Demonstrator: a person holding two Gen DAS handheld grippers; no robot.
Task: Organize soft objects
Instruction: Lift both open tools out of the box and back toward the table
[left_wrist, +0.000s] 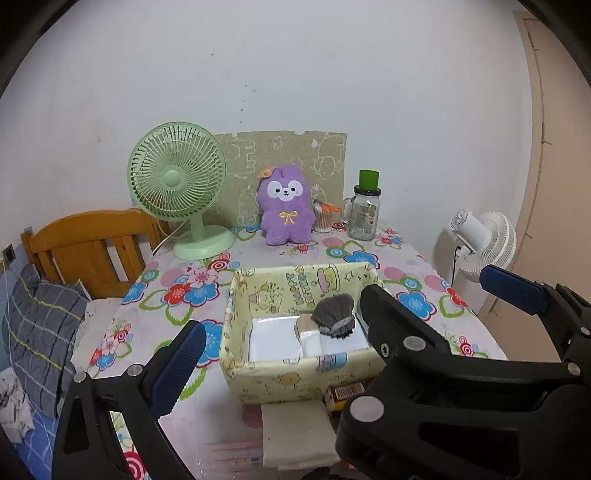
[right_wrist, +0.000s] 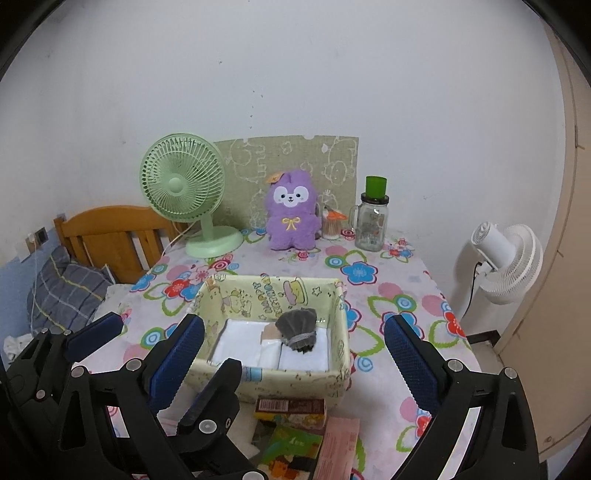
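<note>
Left tool (left_wrist: 273, 354), near fabric bin (left_wrist: 295, 380) wall perhaps hidden

Here's the bench (right_wrist: 388, 295) under a floral cloth; along the far edge stand a green fan (right_wrist: 184, 184), a purple plush (right_wrist: 291, 214), a small cup of sticks (right_wrist: 331, 225) and a glass jar with a green lid (right_wrist: 372, 221); in the middle sits a yellow fabric basket (right_wrist: 295, 380); at the near edge lie a folded cream cloth (left_wrist: 297, 435), a brown box (right_wrist: 291, 406) and a pink packet (right_wrist: 338, 446), just beside the basket.
</note>
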